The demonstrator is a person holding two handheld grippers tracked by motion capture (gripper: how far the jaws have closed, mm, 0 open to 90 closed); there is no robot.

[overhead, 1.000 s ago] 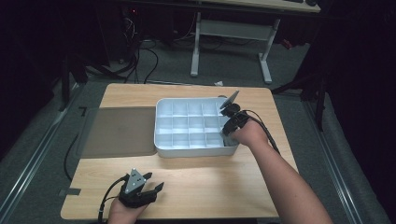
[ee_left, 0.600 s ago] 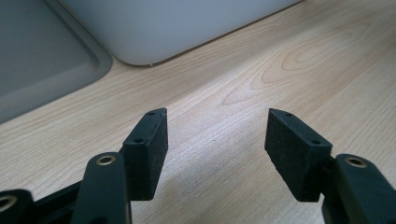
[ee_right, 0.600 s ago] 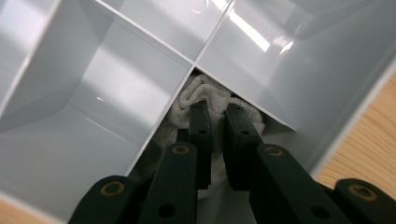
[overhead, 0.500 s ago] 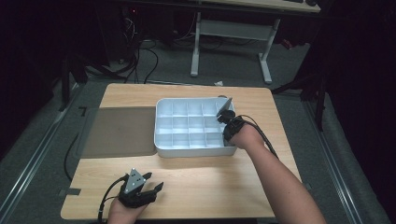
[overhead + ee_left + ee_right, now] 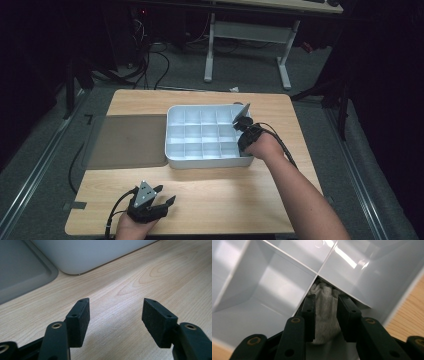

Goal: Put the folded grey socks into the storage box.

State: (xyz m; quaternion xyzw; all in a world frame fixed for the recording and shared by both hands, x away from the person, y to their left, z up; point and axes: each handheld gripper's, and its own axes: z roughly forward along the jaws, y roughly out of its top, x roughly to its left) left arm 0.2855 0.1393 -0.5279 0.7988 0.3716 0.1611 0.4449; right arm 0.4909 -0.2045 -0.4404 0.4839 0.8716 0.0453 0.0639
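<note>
A white tray point(image 5: 205, 162) divided into several compartments sits mid-table. My right gripper point(image 5: 243, 134) dips into its right-hand side. In the right gripper view a white cloth bundle point(image 5: 325, 315) lies against a divider corner in one compartment point(image 5: 274, 285), and the right gripper point(image 5: 326, 298) has both pads against it. Those jaws have just been opening, with the cloth still between them. My left gripper point(image 5: 166, 194) rests near the table's front edge, open with nothing between its jaws point(image 5: 116, 302), only bare wood.
A grey mat point(image 5: 130, 140) lies flat to the left of the tray; its corner point(image 5: 20, 272) and the tray's outer wall point(image 5: 87, 252) show ahead of the left gripper. A desk frame and cables stand on the floor beyond the table.
The right hand shifted slightly over the tray's right side and settled lower into it. The left gripper has not moved.
</note>
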